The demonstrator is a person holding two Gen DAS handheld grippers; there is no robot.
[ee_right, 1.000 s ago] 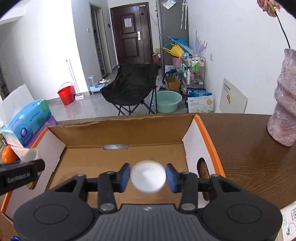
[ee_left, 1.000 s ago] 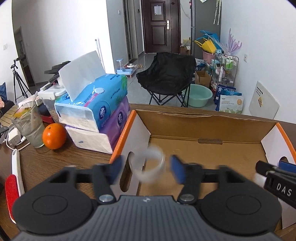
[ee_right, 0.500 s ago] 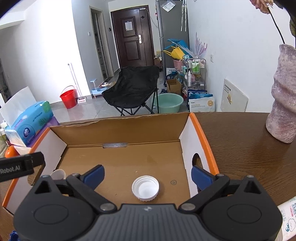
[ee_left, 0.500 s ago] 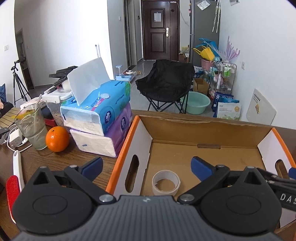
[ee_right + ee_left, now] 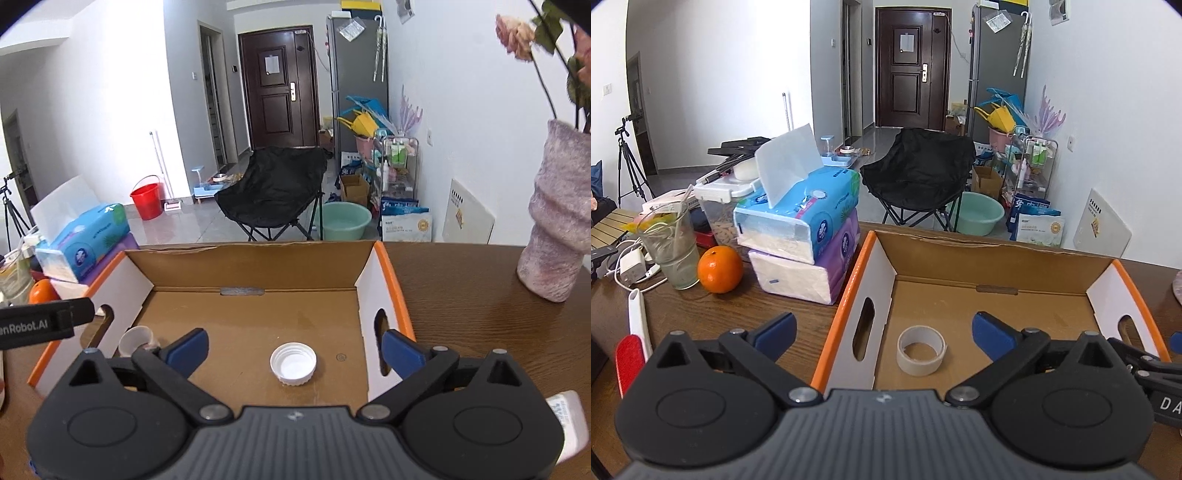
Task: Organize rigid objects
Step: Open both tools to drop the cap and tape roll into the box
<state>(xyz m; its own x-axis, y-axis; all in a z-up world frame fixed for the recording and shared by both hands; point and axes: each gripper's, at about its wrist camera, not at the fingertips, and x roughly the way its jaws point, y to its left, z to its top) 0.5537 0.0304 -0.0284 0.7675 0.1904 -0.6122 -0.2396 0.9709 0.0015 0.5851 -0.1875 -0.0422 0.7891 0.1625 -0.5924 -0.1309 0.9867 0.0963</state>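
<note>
We hold both tongs spread wide over an open cardboard box [image 5: 997, 266] with orange-edged white end walls, which sits on the dark wooden worktop [image 5: 701, 317]. The left tongs [image 5: 882, 328] are released, their blue pads straddling the box's left wall, one pad outside over the worktop and the other inside over the box floor, gripping nothing. A roll of pale tape [image 5: 921, 350] lies flat on the box floor near the left wall, between and below those pads, clear of both. The right tongs [image 5: 293, 347] are likewise released and empty. A white bottle cap [image 5: 293, 363] rests open side up on the box floor, toward the near right part, between the right pads without touching them. In the right view the tape roll [image 5: 136, 339] shows at the near left corner of the box, partly hidden behind the left pad. Left of the box stand two stacked tissue packs [image 5: 801, 236], blue on purple, with an orange [image 5: 720, 269] and a glass with a straw [image 5: 670, 251] further left. A pinkish textured vase [image 5: 554, 229] with dried roses stands on the worktop well to the right of the box.
</note>
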